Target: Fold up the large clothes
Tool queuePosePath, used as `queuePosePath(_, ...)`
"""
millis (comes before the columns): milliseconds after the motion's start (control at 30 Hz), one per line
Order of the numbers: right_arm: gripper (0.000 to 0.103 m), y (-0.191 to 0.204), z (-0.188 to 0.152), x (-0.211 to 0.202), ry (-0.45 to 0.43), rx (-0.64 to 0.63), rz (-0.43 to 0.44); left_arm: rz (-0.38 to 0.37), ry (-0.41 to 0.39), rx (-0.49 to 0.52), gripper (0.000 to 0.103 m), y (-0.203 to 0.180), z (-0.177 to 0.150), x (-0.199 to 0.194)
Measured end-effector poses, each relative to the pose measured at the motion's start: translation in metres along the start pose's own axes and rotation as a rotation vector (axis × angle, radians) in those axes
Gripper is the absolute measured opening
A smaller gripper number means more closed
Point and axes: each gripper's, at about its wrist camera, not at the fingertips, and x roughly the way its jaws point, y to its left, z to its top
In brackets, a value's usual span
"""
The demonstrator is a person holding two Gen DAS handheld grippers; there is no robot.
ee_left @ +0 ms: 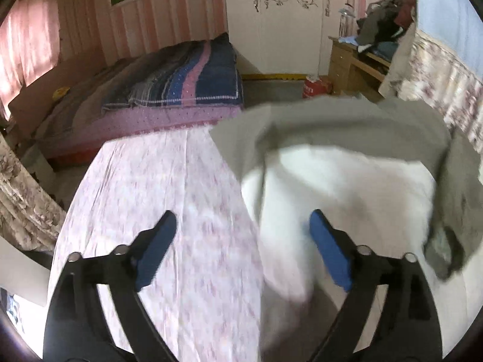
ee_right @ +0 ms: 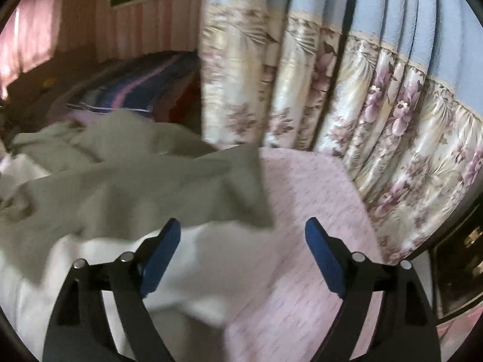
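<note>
A large garment, grey-olive outside (ee_left: 347,120) with a white lining (ee_left: 341,178), lies rumpled on a pink floral sheet (ee_left: 169,187). My left gripper (ee_left: 241,226) is open and empty, above the garment's left edge. In the right wrist view the same garment's grey part (ee_right: 135,181) and white lining (ee_right: 196,265) lie left of the pink sheet (ee_right: 308,199). My right gripper (ee_right: 243,235) is open and empty, above the garment's right edge. Both views are blurred.
A floral curtain (ee_right: 347,90) hangs close on the right. Behind the sheet are a bed with a striped blue and pink quilt (ee_left: 187,75), a white wardrobe (ee_left: 280,21), a wooden desk piled with clothes (ee_left: 362,57) and a red object (ee_left: 317,86) on the floor.
</note>
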Motion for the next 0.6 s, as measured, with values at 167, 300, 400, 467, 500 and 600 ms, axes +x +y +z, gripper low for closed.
queuePosePath(167,0.090,0.044,-0.039,-0.049,-0.008,-0.034,0.122,0.012,0.073,0.042,0.097,-0.011,-0.044,-0.020)
queuePosePath(300,0.091,0.062,-0.076,-0.090,-0.033,-0.102,0.121,0.001,0.087,0.035,0.099,-0.010,-0.091,-0.053)
queuePosePath(400,0.091,0.060,-0.104,-0.123,-0.052,-0.118,0.107,-0.051,0.066,-0.001,0.100,-0.003,-0.128,-0.091)
queuePosePath(467,0.091,0.052,-0.125,-0.146,-0.062,-0.102,0.114,-0.075,0.035,-0.012,0.100,0.002,-0.152,-0.121)
queuePosePath(500,0.092,0.048,-0.135,-0.154,-0.065,-0.090,0.116,-0.088,0.020,-0.017,0.100,0.001,-0.161,-0.134)
queuePosePath(600,0.093,0.029,-0.163,-0.172,-0.063,-0.037,0.131,-0.141,-0.029,-0.050,0.100,0.003,-0.196,-0.176)
